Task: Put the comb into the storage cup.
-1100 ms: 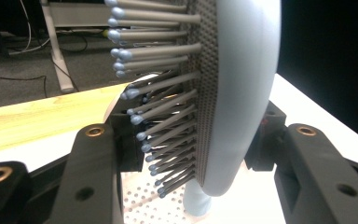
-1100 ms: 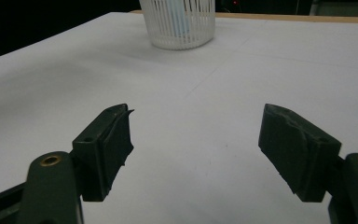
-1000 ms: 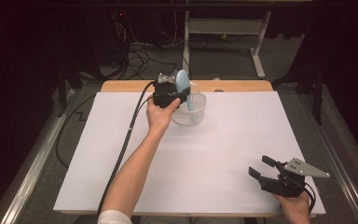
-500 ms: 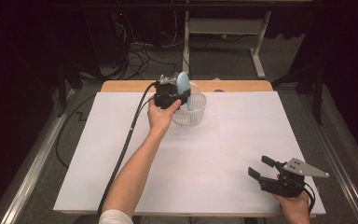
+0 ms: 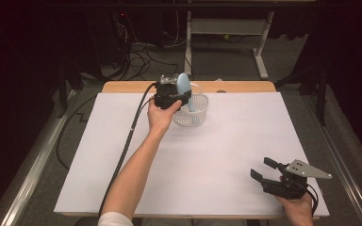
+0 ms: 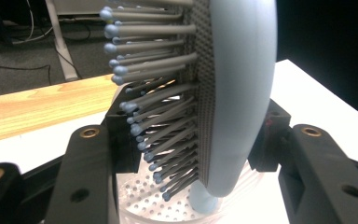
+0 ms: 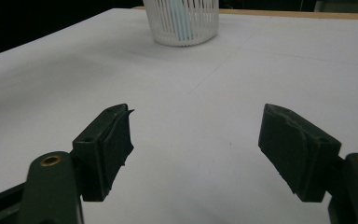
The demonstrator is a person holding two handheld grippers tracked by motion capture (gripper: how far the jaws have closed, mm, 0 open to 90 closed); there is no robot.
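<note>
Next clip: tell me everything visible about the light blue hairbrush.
The hairbrush is light blue plastic by the look of it, with an oval head, a grey dotted cushion and grey bristles tipped with small blue balls. It stands nearly upright, head up, handle end down inside the white slotted basket at the table's far side. The left gripper has the head between its jaws, one pad at the bristles, the other at the smooth back; the jaws have just been opening a little. Whether the handle touches the perforated basket floor is unclear.
</note>
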